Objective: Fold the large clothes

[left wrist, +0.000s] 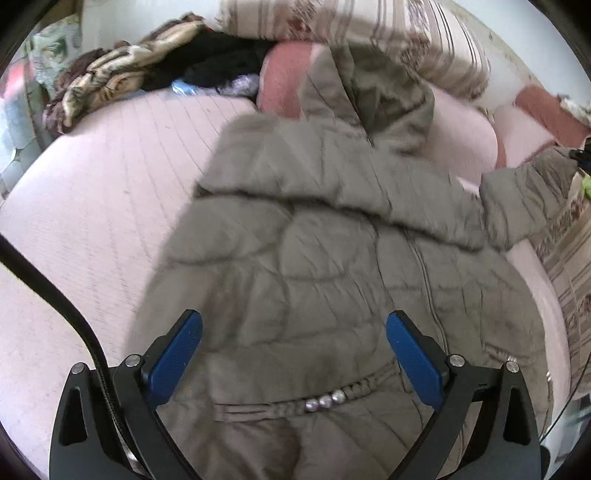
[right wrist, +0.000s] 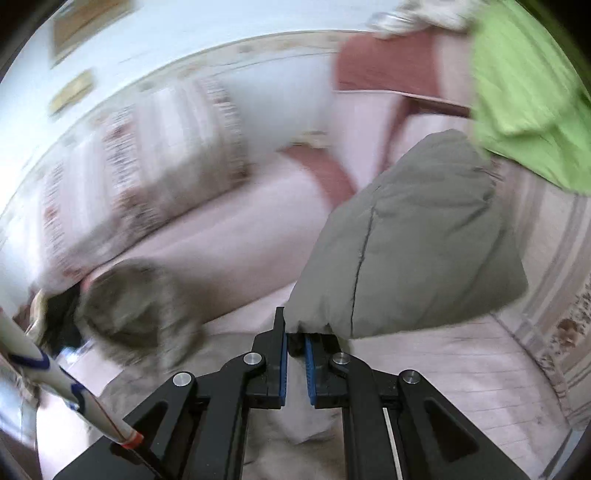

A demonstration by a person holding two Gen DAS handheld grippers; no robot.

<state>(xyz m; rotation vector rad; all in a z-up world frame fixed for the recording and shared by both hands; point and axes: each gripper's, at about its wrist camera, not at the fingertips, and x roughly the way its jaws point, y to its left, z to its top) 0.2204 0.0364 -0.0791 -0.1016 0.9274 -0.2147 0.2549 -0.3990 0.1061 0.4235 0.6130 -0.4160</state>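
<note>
While the grey-brown quilted coat [left wrist: 332, 240] lies spread front-up on the pink sofa seat [left wrist: 110, 184], its hood [left wrist: 376, 92] toward the striped back cushions [left wrist: 406, 33], the left claw [left wrist: 293, 334] hangs above its lower half with blue pads [left wrist: 177, 362] spread wide and nothing between them. The right claw [right wrist: 295, 349] is clenched on the cuff end of the coat's sleeve [right wrist: 413, 243], which stands lifted off the seat beside a lime-green cloth [right wrist: 524, 88]. A heap of dark clothes and patterned blankets [left wrist: 122, 77] sits at the sofa's far end.

Olive-grey quilted coat [left wrist: 314, 258], pink sofa [left wrist: 110, 177]
</note>
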